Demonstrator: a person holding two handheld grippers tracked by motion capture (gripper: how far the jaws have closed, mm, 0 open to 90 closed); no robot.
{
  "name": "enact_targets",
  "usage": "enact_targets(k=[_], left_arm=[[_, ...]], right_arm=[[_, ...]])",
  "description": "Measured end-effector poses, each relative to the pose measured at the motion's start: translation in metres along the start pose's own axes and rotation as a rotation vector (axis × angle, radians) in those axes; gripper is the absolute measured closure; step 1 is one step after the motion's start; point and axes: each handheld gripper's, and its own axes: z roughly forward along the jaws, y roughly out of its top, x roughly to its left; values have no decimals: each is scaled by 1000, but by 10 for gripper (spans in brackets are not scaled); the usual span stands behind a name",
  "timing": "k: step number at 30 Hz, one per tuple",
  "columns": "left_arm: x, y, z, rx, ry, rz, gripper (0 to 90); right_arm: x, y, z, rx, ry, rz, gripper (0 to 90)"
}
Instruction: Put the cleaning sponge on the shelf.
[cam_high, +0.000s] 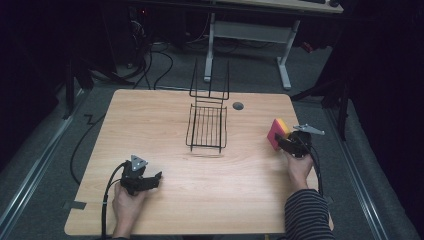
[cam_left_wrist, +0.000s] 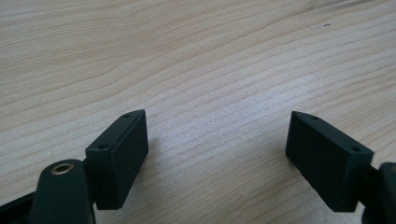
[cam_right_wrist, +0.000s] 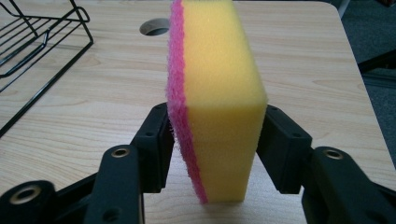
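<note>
While the right gripper (cam_right_wrist: 215, 135) stands over the right part of the desk (cam_high: 165, 125), its two black jaws press on a sponge (cam_right_wrist: 219, 93) from either side, one against the pink scouring face and the other against the yellow foam. The sponge stands on edge between them, its long side running away from the gripper and its top rising well above the jaw tips; the foam narrows slightly where the jaws bear on it, so the grip is firm. In the high view the same sponge (cam_high: 278, 132) sits just ahead of the right gripper (cam_high: 285, 143), pink face turned toward the middle of the desk, with the person's right hand (cam_high: 299, 167) behind it and a striped sleeve (cam_high: 307, 215) below.

Ahead of this gripper and off to its left lies a black wire rack (cam_right_wrist: 37, 42), well apart from the sponge; a round cable hole (cam_right_wrist: 155, 27) in the desk shows just beyond the sponge on its pink side.

The left gripper (cam_left_wrist: 217, 140) hovers close over bare wood with its jaws spread wide and nothing between them. In the high view the left gripper (cam_high: 150, 180) rests near the front left part of the desk, held by the left hand (cam_high: 127, 205), well apart from the rack (cam_high: 207, 127) and the sponge.
</note>
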Motion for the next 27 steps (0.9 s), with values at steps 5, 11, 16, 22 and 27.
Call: enact_targets(k=[5,11,16,22,27], left_arm=[[0,0,0,0,0,0,216],[0,0,0,0,0,0,216],[0,0,0,0,0,0,216],[0,0,0,0,0,0,216],[0,0,0,0,-1,0,216]], right_arm=[[1,-1,0,5,-6,-16,560],[2,0,-2,0,-9,-33,591],[4,1,-5,-12,2,-41,600],[8,2,-11,-26,17,-40,601],[14,4,-17,-32,47,-52,601]])
